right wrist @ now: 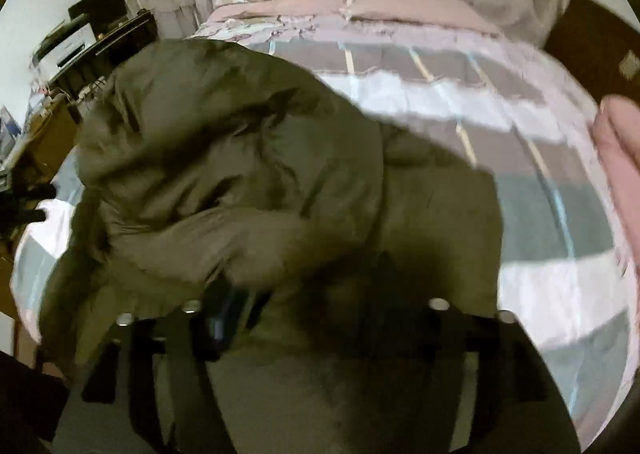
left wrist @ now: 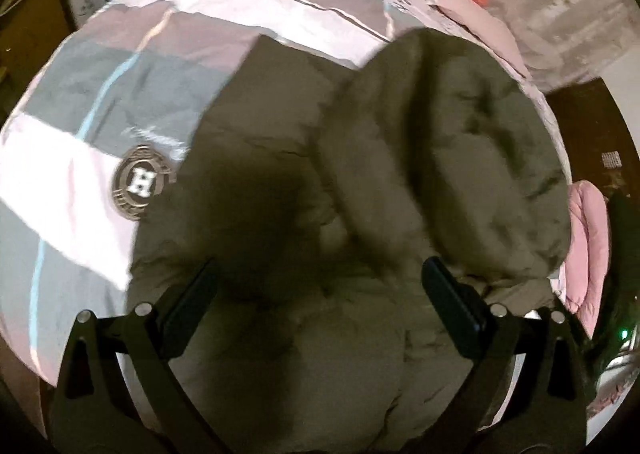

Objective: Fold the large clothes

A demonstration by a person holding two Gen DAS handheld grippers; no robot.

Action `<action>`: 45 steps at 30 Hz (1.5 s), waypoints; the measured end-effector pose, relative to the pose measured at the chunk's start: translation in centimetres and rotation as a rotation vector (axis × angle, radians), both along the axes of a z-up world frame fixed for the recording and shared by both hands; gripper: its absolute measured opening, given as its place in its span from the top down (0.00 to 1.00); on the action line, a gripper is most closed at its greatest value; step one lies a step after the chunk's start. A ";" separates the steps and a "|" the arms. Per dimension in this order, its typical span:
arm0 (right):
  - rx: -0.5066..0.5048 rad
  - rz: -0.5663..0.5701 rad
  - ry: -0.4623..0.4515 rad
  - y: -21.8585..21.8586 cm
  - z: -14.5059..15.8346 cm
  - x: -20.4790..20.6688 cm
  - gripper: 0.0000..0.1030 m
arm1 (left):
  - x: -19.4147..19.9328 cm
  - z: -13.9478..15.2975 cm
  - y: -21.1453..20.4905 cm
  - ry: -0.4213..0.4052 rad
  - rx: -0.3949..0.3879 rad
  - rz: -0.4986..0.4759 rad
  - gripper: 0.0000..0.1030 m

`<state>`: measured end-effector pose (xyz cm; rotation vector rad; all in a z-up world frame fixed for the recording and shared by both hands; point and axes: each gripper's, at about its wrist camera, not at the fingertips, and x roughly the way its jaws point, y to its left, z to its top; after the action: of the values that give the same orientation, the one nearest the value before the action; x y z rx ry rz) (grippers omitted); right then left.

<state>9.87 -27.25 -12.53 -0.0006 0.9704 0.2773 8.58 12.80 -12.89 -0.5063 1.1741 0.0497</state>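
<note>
Olive jacket (left wrist: 400, 158) lay bunched mid-bed (left wrist: 80, 102). Left gripper (left wrist: 320, 294) wide, empty, above it. Right gripper (right wrist: 320, 318) blurred; fingers apart, nothing clearly held.

Room lighting dim and warm, both views reading soft. Motion blur smearing right wrist view, right tongs (right wrist: 316, 318) nearly dissolving. Dark shadow falling on olive jacket (left wrist: 384, 182) ahead of each camera. Fisheye bending bed (left wrist: 80, 102) stripes, black corners vignetting.
</note>
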 end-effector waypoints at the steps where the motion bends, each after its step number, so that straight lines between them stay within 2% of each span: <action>1: 0.026 -0.016 0.005 -0.1 0.3 -0.5 0.16 | 0.6 -0.8 -0.4 0.011 -0.031 0.000 0.02; 3: 0.097 -0.042 0.035 -0.3 0.6 -1.0 0.10 | 1.9 -2.7 -1.0 0.044 -0.125 0.003 0.02; 5: 0.250 -0.027 0.104 -0.8 0.6 -1.1 0.10 | 2.8 -4.2 -1.1 0.065 -0.223 0.029 0.02; 8: 0.380 -0.039 0.172 -1.2 0.4 -0.5 0.10 | 3.5 -5.4 -0.1 0.014 -0.403 0.152 0.02; 10: 0.463 -0.076 0.216 -1.8 -0.1 0.1 0.10 | 4.0 -5.0 0.1 -0.029 -0.450 0.175 0.02; 12: 0.508 -0.098 0.268 -1.7 -0.7 0.0 0.10 | 4.8 -5.1 -0.3 -0.046 -0.463 0.171 0.02; 15: 0.525 -0.108 0.302 -1.3 -1.4 0.3 0.10 | 5.9 -6.9 -1.5 0.018 -0.477 0.167 0.02; 17: 0.501 -0.087 0.312 -0.6 -1.6 0.4 0.10 | 6.1 -8.4 -1.8 0.037 -0.562 0.208 0.05; 19: 0.480 -0.060 0.338 0.3 -2.0 0.1 0.10 | 6.6 -8.9 -2.6 0.012 -0.678 0.175 0.63; 20: 0.478 -0.051 0.349 0.6 -2.1 0.1 0.10 | 6.9 -8.8 -3.3 0.009 -0.696 0.134 0.81; 21: 0.478 -0.048 0.354 0.6 -2.4 0.0 0.10 | 7.1 -8.0 -4.2 -0.016 -0.673 0.090 0.85; 23: 0.476 -0.048 0.354 0.8 -2.4 0.1 0.10 | 7.1 -6.6 -5.6 -0.053 -0.652 0.014 0.87; 27: 0.500 -0.117 0.303 -0.9 -1.4 0.2 0.10 | 5.6 -2.9 -9.1 -0.095 -0.720 -0.156 0.87; 29: 0.542 -0.204 0.229 -3.1 -0.5 0.0 0.10 | 4.4 -1.3 -11.5 -0.093 -0.665 -0.250 0.87; 32: 0.580 -0.272 0.111 -5.2 1.0 -0.2 0.10 | 2.1 -0.4 -16.8 -0.019 -0.436 -0.423 0.87; 33: 0.579 -0.273 0.076 -5.3 1.5 -0.3 0.10 | 1.2 -1.2 -19.0 0.034 -0.348 -0.480 0.86; 35: 0.563 -0.238 0.044 -4.7 1.9 -0.3 0.10 | -0.1 -2.8 -21.3 0.113 -0.241 -0.533 0.83; 37: 0.549 -0.181 0.037 -3.7 2.0 -0.2 0.11 | -0.8 -3.9 -22.6 0.155 -0.087 -0.574 0.78; 40: 0.472 -0.086 0.070 -1.2 1.0 0.5 0.11 | -0.6 -2.7 -22.4 0.129 0.064 -0.579 0.41; 41: 0.450 -0.067 0.084 -0.4 0.4 0.7 0.11 | -0.5 -1.6 -21.7 0.098 0.065 -0.554 0.16; 42: 0.416 -0.048 0.106 0.6 -0.5 1.0 0.12 | -1.0 -0.9 -20.9 0.059 0.060 -0.525 0.11; 43: 0.363 -0.032 0.135 1.6 -1.5 1.3 0.18 | -1.2 0.3 -19.9 0.007 0.062 -0.487 0.11; 44: 0.265 -0.021 0.188 2.8 -3.2 1.7 0.21 | -0.4 1.4 -19.4 -0.034 0.069 -0.457 0.11; 45: 0.215 -0.021 0.224 3.4 -4.6 1.6 0.30 | -0.5 2.9 -18.2 -0.101 0.075 -0.405 0.11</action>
<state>11.51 -23.82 -17.11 0.2412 1.1578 0.3669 8.07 -5.44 -9.99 -0.1958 1.1517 -0.2764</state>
